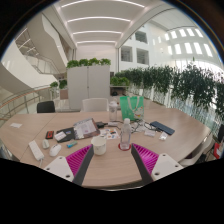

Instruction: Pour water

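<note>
Two vessels stand upright on the table just ahead of the gripper: a white cup and, right of the cup, a clear bottle. We note both lie beyond the fingertips, the cup nearly on the centreline. We find the fingers spread apart, holding nothing. Left of the cup lies a tablet; behind the bottle, a green bag. We judge a straight advance is needed.

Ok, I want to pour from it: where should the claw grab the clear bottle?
Probably take the clear bottle at mid-body, coming level from the near side: it stands upright and narrow just ahead of the open claw, so the fingers can pass either side. Keep clear of the white cup beside it.
</note>
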`<state>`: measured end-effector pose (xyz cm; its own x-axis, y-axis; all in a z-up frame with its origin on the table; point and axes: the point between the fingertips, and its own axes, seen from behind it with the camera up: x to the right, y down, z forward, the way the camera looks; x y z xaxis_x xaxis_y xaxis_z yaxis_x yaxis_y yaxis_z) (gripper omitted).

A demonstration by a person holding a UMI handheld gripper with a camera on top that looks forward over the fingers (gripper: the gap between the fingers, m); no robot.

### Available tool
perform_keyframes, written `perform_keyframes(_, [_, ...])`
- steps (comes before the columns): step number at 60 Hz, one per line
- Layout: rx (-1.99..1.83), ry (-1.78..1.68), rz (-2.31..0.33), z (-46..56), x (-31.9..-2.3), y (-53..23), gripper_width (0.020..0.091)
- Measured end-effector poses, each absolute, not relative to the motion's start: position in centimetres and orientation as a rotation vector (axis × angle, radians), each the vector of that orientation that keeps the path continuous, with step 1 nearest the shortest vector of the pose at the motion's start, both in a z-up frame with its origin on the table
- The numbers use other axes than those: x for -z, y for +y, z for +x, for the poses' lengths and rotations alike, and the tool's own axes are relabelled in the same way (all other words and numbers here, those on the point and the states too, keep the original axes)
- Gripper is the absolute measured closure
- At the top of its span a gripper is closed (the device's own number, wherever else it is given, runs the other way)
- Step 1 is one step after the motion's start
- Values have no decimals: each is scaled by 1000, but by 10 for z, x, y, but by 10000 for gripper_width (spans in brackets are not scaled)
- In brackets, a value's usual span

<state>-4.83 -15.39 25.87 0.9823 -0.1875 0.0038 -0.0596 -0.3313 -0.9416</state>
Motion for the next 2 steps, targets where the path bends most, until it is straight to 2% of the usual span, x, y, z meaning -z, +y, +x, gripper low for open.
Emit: perform_keyframes(2, [131,177,-1904,-57,-268,-166,268])
